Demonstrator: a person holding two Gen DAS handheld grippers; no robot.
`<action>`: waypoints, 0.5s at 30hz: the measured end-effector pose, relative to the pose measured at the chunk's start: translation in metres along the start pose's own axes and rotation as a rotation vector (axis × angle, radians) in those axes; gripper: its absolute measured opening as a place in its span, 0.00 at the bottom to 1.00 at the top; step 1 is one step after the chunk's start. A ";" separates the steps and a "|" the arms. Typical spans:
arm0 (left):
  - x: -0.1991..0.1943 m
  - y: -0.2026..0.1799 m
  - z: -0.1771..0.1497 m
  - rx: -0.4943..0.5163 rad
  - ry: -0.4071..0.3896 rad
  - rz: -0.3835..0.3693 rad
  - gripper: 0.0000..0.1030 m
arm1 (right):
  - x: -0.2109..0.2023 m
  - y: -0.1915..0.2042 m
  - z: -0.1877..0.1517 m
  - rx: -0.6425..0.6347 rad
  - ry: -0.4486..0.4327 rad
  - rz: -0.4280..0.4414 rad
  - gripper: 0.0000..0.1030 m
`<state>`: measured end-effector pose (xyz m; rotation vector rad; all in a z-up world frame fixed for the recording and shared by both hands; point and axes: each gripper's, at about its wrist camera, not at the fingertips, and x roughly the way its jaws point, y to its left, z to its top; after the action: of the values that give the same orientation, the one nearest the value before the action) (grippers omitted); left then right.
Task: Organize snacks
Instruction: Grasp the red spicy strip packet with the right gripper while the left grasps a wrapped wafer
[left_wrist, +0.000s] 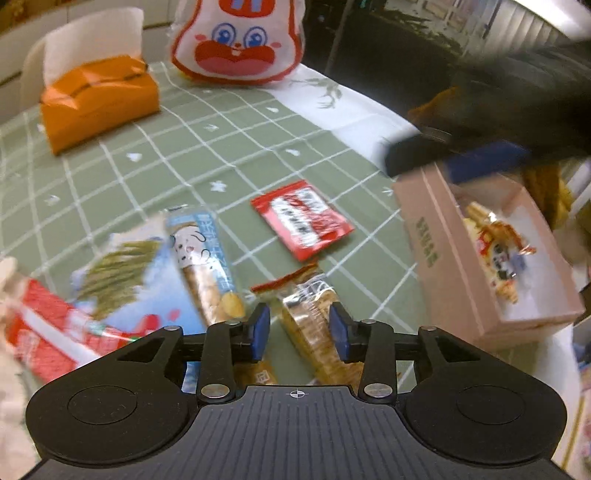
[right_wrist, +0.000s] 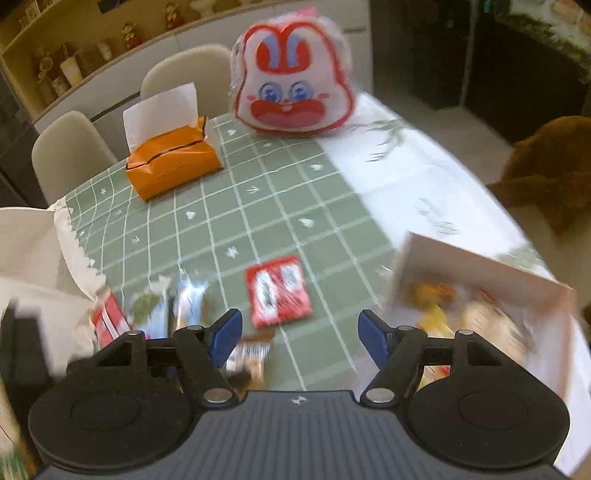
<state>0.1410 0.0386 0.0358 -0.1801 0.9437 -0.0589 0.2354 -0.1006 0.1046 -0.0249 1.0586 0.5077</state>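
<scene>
Snacks in crinkly wrappers: a clear cracker pack (left_wrist: 314, 325) lies between the left gripper's (left_wrist: 299, 334) spread jaws, unpinched; only the right gripper (right_wrist: 300, 334), spread empty, shows shelves (right_wrist: 74, 62) beyond.

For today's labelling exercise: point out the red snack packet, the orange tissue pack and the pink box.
red snack packet (left_wrist: 302, 218), left wrist view, centre of wrapper.
orange tissue pack (right_wrist: 173, 166), right wrist view, top face.
pink box (left_wrist: 436, 236), left wrist view, near side wall.

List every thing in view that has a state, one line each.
Pink box: open, snacks inside.
Tissue box: open, tissue sticking up.
Red packet: flat on tablecloth, sealed.
Cracker pack: lying between left gripper pads, not pinched.
Right gripper: open, empty.
</scene>
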 end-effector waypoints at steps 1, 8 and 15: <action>-0.002 0.002 -0.001 0.000 -0.001 0.005 0.41 | 0.014 0.001 0.008 0.000 0.030 0.014 0.68; -0.009 0.021 -0.003 -0.083 0.017 -0.037 0.34 | 0.099 0.022 0.019 -0.097 0.150 -0.082 0.68; -0.009 0.026 -0.006 -0.108 0.007 -0.066 0.32 | 0.118 0.040 0.012 -0.173 0.166 -0.098 0.58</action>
<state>0.1297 0.0644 0.0351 -0.3109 0.9489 -0.0695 0.2745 -0.0165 0.0201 -0.2746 1.1670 0.5131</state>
